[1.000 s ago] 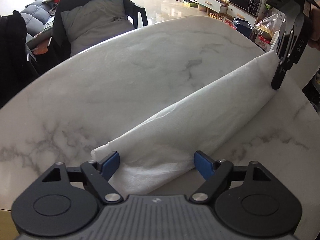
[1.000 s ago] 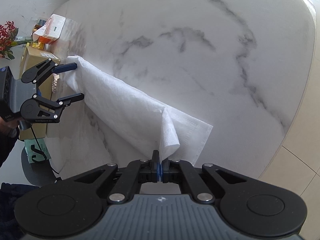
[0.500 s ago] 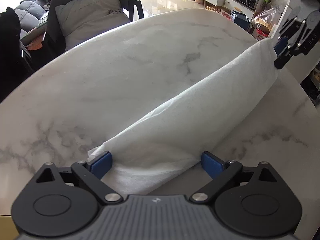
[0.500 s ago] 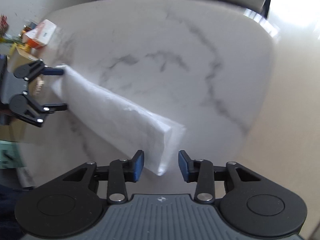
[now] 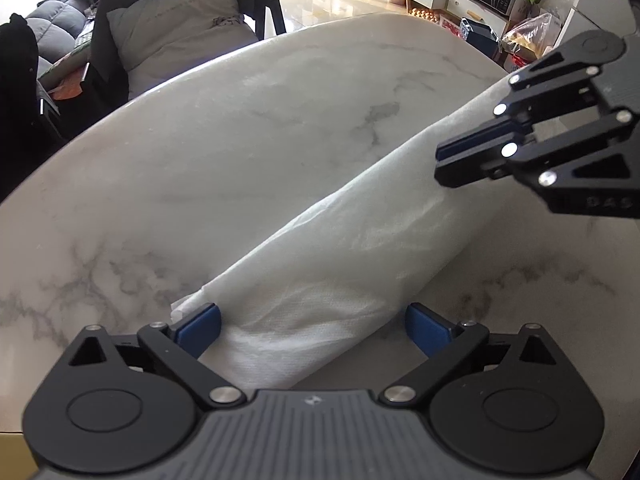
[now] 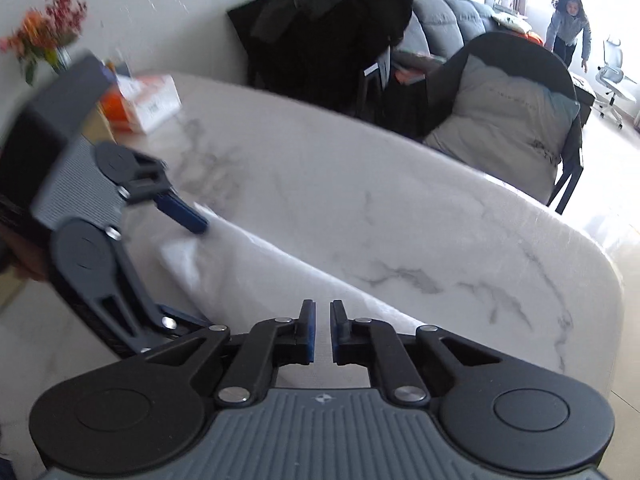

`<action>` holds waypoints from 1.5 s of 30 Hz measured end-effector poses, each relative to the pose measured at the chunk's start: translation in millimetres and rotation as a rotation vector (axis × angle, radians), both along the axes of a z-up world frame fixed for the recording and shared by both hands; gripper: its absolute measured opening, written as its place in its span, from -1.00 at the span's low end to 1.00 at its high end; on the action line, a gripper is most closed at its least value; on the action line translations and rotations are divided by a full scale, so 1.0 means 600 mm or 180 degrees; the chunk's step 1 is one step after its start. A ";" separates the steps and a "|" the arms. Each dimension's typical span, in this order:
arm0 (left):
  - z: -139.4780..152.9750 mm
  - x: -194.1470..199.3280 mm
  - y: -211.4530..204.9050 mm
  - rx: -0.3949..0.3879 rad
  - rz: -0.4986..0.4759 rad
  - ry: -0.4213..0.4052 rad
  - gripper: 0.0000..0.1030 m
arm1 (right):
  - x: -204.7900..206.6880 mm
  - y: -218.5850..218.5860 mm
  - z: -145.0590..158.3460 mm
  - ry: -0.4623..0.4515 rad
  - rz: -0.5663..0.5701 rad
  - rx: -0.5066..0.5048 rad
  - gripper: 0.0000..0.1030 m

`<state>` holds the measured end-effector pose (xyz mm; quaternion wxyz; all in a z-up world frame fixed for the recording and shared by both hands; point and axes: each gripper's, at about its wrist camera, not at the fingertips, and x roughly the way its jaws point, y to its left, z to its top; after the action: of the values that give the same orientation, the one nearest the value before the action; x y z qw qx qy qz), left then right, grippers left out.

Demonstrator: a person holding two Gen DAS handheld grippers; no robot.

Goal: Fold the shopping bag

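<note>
One folded white shopping bag point(image 5: 340, 248) lies on the marble surface point(image 5: 200, 152). The left gripper point(image 5: 314, 326) is spread around its near end. The right gripper point(image 6: 322, 332) is nearly pressed together, pinching nothing.

- The marble table point(image 5: 224, 168) lies bare on the far side of the folded white shopping bag point(image 5: 360, 248), toward the cushioned chair point(image 5: 176, 28).
- An orange-and-white box point(image 6: 154, 100) stands at the table's edge, beyond the left gripper point(image 6: 192, 276).
- The right gripper point(image 5: 440, 164) hangs over the bag's far end, blocking that approach.
</note>
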<state>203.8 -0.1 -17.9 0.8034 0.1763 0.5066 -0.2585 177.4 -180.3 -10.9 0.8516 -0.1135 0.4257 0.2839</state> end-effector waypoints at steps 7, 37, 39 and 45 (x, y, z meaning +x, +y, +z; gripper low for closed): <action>-0.002 -0.004 0.005 0.0004 -0.0038 0.0002 0.91 | -0.002 -0.058 -0.028 0.0066 -0.0249 -0.0100 -0.85; 0.069 -0.015 -0.096 -0.0496 0.0042 -0.0504 0.71 | -0.033 -0.158 -0.043 -0.0286 -0.0548 -0.0333 -0.80; 0.049 -0.005 -0.115 -0.0411 0.0124 -0.0567 0.69 | -0.034 -0.158 -0.044 -0.0297 -0.0552 -0.0334 -0.80; 0.015 -0.001 -0.117 -0.0222 0.0313 -0.0676 0.52 | -0.036 -0.153 -0.045 -0.0337 -0.0570 -0.0363 -0.80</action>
<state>203.0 -70.2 -8.9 0.8699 0.1497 0.4174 -0.2161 155.6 -272.1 -38.0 0.8870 -0.1381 0.4040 0.1756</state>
